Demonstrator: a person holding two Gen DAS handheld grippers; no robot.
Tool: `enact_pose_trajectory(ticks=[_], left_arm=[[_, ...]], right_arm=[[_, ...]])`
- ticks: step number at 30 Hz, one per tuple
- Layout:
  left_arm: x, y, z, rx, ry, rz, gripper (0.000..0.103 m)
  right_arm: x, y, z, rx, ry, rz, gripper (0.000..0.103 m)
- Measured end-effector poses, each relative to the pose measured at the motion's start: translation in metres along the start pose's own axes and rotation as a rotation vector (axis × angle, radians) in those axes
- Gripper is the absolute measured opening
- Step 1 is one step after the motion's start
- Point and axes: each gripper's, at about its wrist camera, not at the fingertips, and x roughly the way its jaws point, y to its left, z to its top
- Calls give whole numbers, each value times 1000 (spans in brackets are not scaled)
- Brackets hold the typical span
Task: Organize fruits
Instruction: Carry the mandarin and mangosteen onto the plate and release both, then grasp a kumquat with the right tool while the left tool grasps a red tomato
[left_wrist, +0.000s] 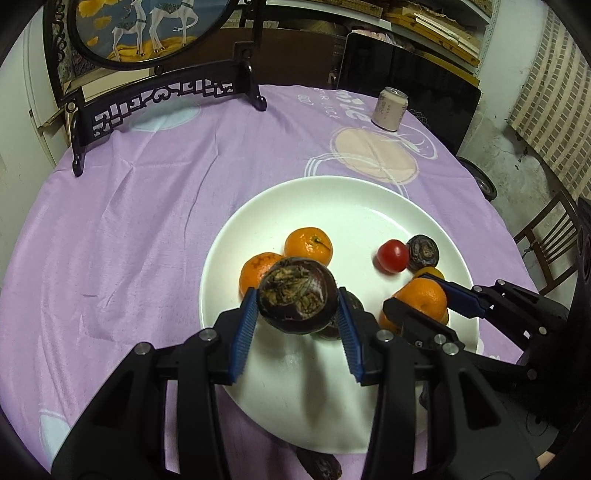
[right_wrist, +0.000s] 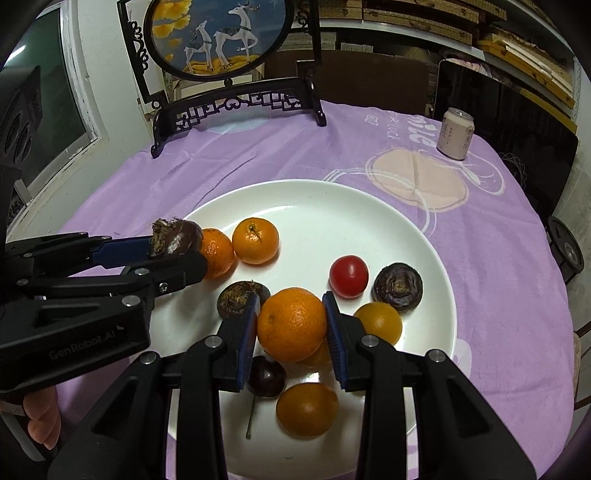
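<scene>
A white plate (left_wrist: 332, 199) (right_wrist: 295, 195) on the purple cloth holds fruit. My left gripper (left_wrist: 297, 306) (right_wrist: 177, 247) is shut on a dark brown water chestnut (left_wrist: 297, 295) (right_wrist: 177, 236), held above the plate's left side. My right gripper (right_wrist: 291, 325) (left_wrist: 421, 299) is shut on an orange mandarin (right_wrist: 291, 323) (left_wrist: 423, 299) over the plate's near right part. On the plate lie two mandarins (right_wrist: 255, 240) (left_wrist: 308, 245), a red tomato (right_wrist: 349, 276) (left_wrist: 392, 255), water chestnuts (right_wrist: 398, 286) (left_wrist: 424, 251), two yellow-orange fruits (right_wrist: 380, 321) and a dark cherry (right_wrist: 266, 376).
A drink can (left_wrist: 389, 109) (right_wrist: 455, 133) stands at the far right of the table. A black carved stand with a round deer painting (left_wrist: 162, 99) (right_wrist: 229, 103) stands at the back left. A dark fruit (left_wrist: 319, 467) lies on the cloth beside the plate's near rim.
</scene>
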Motion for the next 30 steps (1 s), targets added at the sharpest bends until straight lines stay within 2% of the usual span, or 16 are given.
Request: enact_pose_trajectory(ticks=[1,2,3,4,6,9,12,17,23,30], left_arm=[[1,0,1,0,0,0,44],[0,0,1,-2,0,-2,47],[-1,1,1,-10,-9,-4,53],[-4,1,0,-13,-18,-1,64],[-11,1,-1,-11,-39,3,65],[-30,4,-9,-18,-61,-28,72],[-51,6,-25,-16,-86,-50,74],[-82,10,-64,-6,-121,-41,78],[-91,10,-107,10,-91,-40,79],[-88,25,-143,-3,-40,-30,79]], right_arm=[[1,1,0,-6,-2,-8,39],[0,2,0,-12,-5,-27,62],[-2,2,0,-16,-12,-43,78],[-6,3,-1,-23,-20,-64,81],[-15,5,-4,-32,-27,-82,87],[-34,8,-12,-28,-31,-72,90],[-57,17,-28,-45,-47,-65,92],[-89,32,-59,-56,-69,-39,93],[-101,43,-98,-44,-23,-18,93],[-105,40,-139,-26,42,-34,93]])
